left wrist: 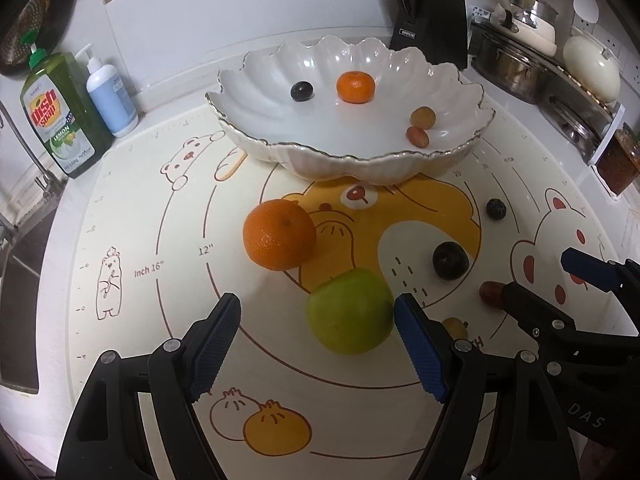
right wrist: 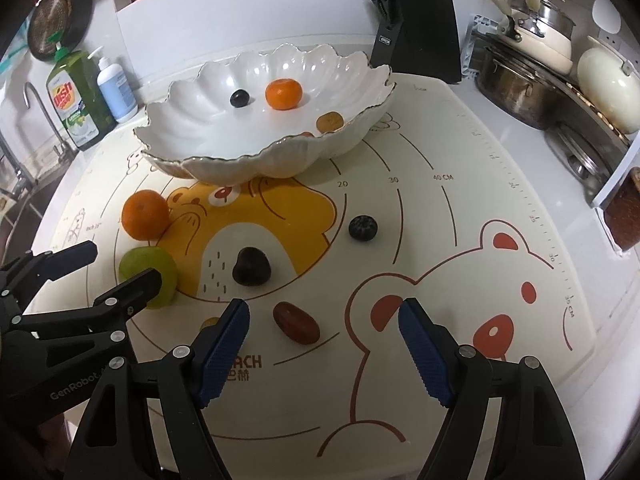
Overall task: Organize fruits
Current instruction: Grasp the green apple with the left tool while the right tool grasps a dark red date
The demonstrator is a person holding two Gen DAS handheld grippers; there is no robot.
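My left gripper (left wrist: 316,304) hangs open over the mat with a green apple (left wrist: 350,312) between its fingers, close to the right pad. My right gripper (right wrist: 324,306) is open too, straddling a red-brown date (right wrist: 296,322). Loose on the mat lie a large orange (left wrist: 280,234), a dark plum (right wrist: 252,266), a small dark wrinkled fruit (right wrist: 363,227) and a little yellowish fruit (right wrist: 209,323), half hidden by a finger. The white scalloped bowl (left wrist: 360,162) behind holds a mandarin (left wrist: 355,87), a dark grape (left wrist: 301,91) and two small brownish fruits.
A cartoon bear mat (right wrist: 440,208) covers the counter. A dish soap bottle (left wrist: 60,116) and a pump bottle (left wrist: 110,96) stand back left near the sink. A black knife block (left wrist: 430,16) is behind the bowl, and a rack of pots (left wrist: 540,60) fills the back right.
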